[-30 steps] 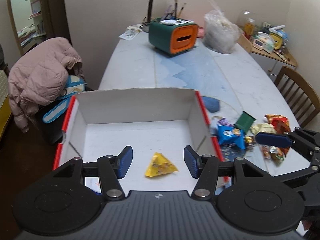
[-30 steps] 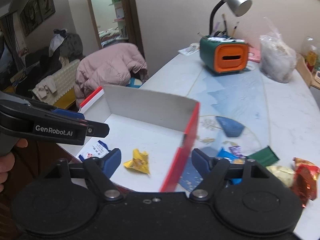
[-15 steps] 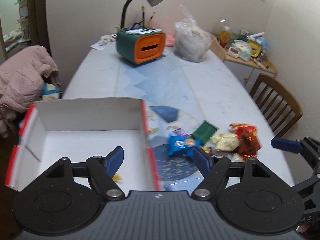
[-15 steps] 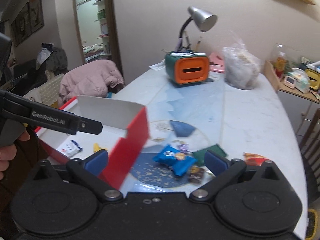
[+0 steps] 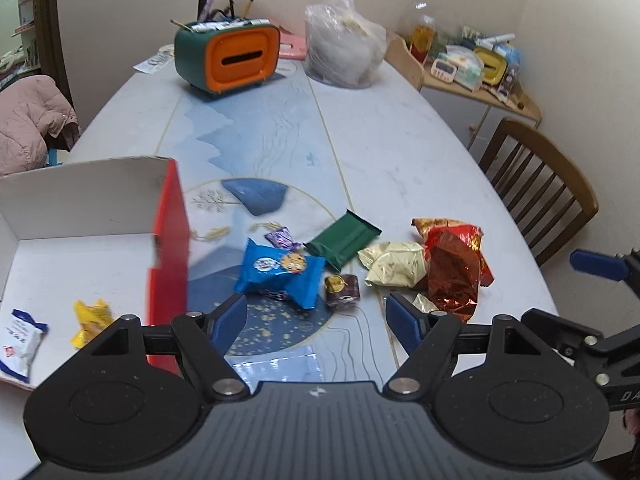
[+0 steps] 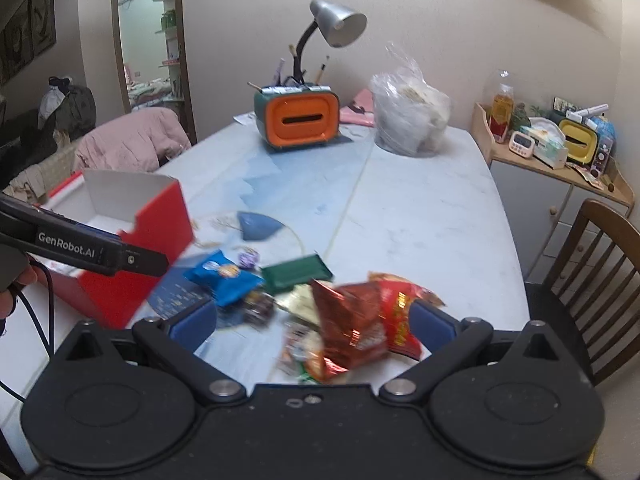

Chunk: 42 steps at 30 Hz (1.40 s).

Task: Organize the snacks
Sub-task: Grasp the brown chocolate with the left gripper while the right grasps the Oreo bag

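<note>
Both your claws are wide, empty. Right gripper point(image 6: 312, 326) straddles the red foil bag point(image 6: 360, 320) in the snack pile, box point(image 5: 168, 240) well left. Close carelessly and you pinch neighbouring wrappers too.

Left wrist view. My left claw point(image 5: 312, 322) hangs spread wide above the desk point(image 5: 400, 152), nothing between its blue pads. Just beyond lie a blue packet point(image 5: 280, 271), a small brown candy point(image 5: 341, 286), a purple candy point(image 5: 280, 237), a green packet point(image 5: 343, 239), a cream packet point(image 5: 394, 264) and red foil bags point(image 5: 454, 268). At left, the white box point(image 5: 80, 196) with a red side holds a yellow snack point(image 5: 90, 318) and a white packet point(image 5: 18, 338). My right claw point(image 5: 600, 280) enters at right.
</note>
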### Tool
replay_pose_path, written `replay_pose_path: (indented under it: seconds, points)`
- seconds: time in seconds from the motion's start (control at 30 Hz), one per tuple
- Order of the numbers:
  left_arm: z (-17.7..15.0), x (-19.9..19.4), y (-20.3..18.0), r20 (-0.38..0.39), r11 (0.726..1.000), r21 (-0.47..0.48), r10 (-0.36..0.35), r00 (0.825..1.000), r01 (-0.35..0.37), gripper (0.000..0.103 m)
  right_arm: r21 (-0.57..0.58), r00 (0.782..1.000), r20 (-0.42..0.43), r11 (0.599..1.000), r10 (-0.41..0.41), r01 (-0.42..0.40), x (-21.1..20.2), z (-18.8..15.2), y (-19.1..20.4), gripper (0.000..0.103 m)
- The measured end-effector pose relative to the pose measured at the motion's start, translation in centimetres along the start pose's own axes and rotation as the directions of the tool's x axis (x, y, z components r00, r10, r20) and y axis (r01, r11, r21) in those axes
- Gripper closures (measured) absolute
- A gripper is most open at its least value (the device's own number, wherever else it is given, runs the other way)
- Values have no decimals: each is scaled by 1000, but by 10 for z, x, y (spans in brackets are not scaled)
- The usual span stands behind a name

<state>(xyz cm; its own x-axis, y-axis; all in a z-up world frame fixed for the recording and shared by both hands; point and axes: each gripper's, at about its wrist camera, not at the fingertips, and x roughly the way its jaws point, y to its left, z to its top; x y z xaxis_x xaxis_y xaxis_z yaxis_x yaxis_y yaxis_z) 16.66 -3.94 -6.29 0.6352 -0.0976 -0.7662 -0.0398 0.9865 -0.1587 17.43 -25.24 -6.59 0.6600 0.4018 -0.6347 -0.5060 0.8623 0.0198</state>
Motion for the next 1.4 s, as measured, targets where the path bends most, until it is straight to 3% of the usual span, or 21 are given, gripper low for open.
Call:
replay_pose_path:
  seconds: [0.3, 0.43, 0.63, 1.13, 1.27, 1.4]
  points:
    - [-3, 53, -24, -68, 1000, 17, 9, 998, -8, 27, -10, 996, -66, 998, 65, -66, 31, -10, -46, 3]
    - [-4, 73, -25, -96, 1000, 3, 8, 995, -8, 27, -3, 988, -105, 993, 117, -118, 51, -12, -61, 10]
    - [0, 96, -25, -120, 999, -32, 5, 993, -9, 27, -40, 974, -150, 983, 169, -177, 76, -12, -66, 22]
    - [7, 133, -30, -155, 999, -36, 26, 988, -32, 32, -41, 954, -197, 970, 227, -239, 114, -8, -75, 34]
    - [7, 137, -30, -164, 999, -37, 27, 986, -33, 39, -19, 950, -200, 969, 238, -247, 120, -8, -75, 40]
    - [5, 143, -28, -188, 998, -37, 41, 981, -49, 52, -19, 954, -192, 971, 229, -236, 121, -9, -73, 46]
